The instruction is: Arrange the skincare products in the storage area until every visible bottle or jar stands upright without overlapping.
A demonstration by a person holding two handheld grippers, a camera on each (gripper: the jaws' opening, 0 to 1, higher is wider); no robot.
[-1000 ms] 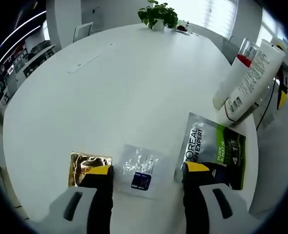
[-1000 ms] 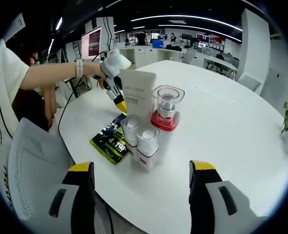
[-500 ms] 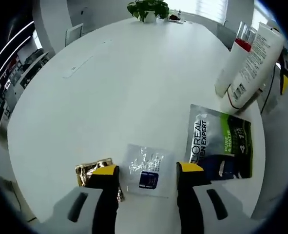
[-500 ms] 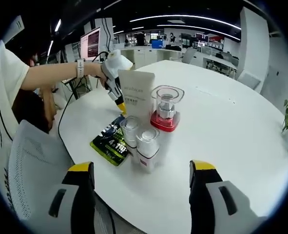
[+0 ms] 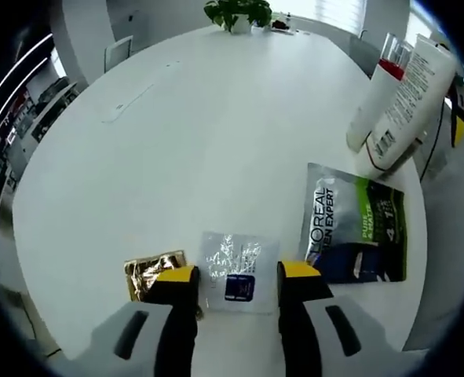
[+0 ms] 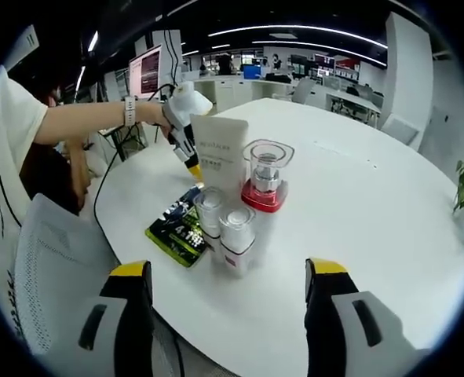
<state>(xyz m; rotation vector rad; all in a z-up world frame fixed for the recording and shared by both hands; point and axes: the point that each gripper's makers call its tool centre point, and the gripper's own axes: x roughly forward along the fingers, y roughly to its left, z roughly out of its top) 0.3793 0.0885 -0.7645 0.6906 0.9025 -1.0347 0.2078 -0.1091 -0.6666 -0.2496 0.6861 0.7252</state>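
While flat on the table (image 5: 177, 133): three sachets (image 5: 233, 262), four upright bottles (image 6: 236, 239).

Left gripper view: close above the white worktop (image 5: 177, 141), looking steeply down across it toward a potted plant (image 5: 235, 12) at the far edge. Right gripper view: farther back, looking more level across the worktop (image 6: 373, 204) toward an office. Both views share the green sachet (image 5: 356, 228) (image 6: 178, 228) and the white tube (image 5: 408, 102) (image 6: 220, 153).
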